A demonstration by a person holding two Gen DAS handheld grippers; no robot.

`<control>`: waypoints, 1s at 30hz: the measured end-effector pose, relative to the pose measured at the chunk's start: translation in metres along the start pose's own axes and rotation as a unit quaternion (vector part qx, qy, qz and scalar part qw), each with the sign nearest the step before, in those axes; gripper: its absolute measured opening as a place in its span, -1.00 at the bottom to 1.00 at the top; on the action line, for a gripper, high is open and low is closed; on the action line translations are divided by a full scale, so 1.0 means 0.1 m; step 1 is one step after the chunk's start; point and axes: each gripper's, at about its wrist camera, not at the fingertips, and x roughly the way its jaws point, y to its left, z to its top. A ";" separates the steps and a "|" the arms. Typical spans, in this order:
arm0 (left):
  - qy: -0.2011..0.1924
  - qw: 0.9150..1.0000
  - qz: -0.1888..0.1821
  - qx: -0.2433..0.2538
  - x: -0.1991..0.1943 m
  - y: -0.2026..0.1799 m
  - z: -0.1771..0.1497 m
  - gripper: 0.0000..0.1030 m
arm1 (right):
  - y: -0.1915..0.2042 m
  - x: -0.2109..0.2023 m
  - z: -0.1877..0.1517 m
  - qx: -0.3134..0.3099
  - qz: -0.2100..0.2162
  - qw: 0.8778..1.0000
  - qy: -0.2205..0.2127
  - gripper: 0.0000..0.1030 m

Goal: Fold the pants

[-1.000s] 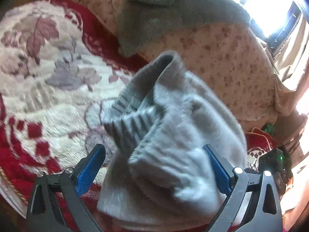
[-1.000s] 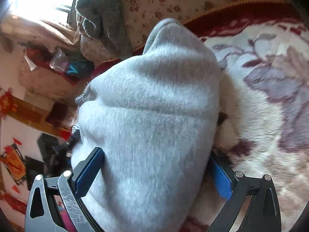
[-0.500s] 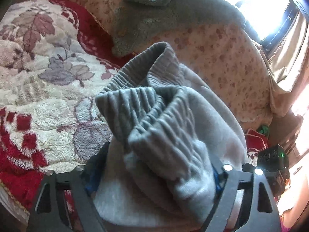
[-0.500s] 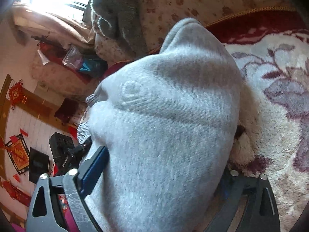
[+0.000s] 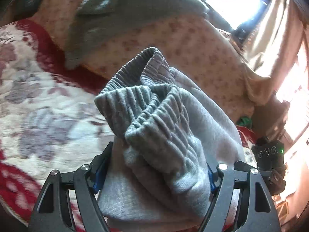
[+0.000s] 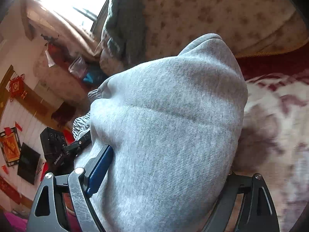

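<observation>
Grey pants (image 5: 173, 135) bunched thick in both grippers – left (image 5: 154, 174) and right (image 6: 160, 174) pinching fat wads – layers could slip free.

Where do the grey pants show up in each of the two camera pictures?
Left wrist view: the grey pants fill the lower centre, ribbed waistband bunched on top, clamped in the left tool.
Right wrist view: the grey pants fill the centre as a smooth mound, gripped by the right tool.
Shared landmark: the dark green blanket on the floral cushion behind.
</observation>
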 end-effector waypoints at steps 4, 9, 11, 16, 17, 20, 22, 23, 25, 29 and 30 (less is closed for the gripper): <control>0.022 0.999 -0.024 0.012 0.30 -0.43 -0.17 0.50 | -0.21 -0.45 0.03 -0.005 -0.033 0.999 -0.014 0.75; 0.049 0.998 -0.032 0.032 0.62 -0.83 -0.44 0.50 | -0.57 -0.88 -0.01 0.001 -0.071 0.997 -0.020 0.75; 0.064 0.997 -0.029 0.039 0.74 -0.93 -0.56 0.50 | -0.75 -0.98 -0.06 0.012 -0.077 0.997 -0.017 0.75; 0.078 0.994 0.000 0.075 0.88 -1.01 -0.77 0.50 | -1.14 -0.97 -0.18 0.049 -0.101 0.994 0.000 0.76; 0.076 0.994 0.003 0.084 0.86 -1.02 -0.78 0.55 | -1.17 -0.96 -0.21 0.053 -0.102 0.993 -0.002 0.83; 0.067 0.990 0.027 0.119 0.78 -1.05 -0.77 0.62 | -1.14 -0.99 -0.25 0.057 -0.133 0.989 -0.016 0.93; 0.062 0.988 0.042 0.133 0.74 -1.07 -0.76 0.68 | -1.11 -1.07 -0.26 0.059 -0.163 0.985 -0.023 0.94; 0.061 0.988 0.052 0.136 0.70 -1.07 -0.75 0.70 | -1.04 -1.08 -0.25 0.058 -0.177 0.982 -0.028 0.94; 0.057 0.987 0.060 0.136 0.65 -1.07 -0.72 0.70 | -0.93 -1.14 -0.27 0.046 -0.214 0.975 -0.036 0.94; 0.048 0.984 0.084 0.149 0.51 -1.18 -0.68 0.70 | -0.75 -1.30 -0.31 0.015 -0.264 0.963 -0.046 0.94; 0.044 0.983 0.089 0.155 0.48 -1.22 -0.67 0.70 | -0.69 -1.30 -0.32 0.009 -0.272 0.961 -0.049 0.94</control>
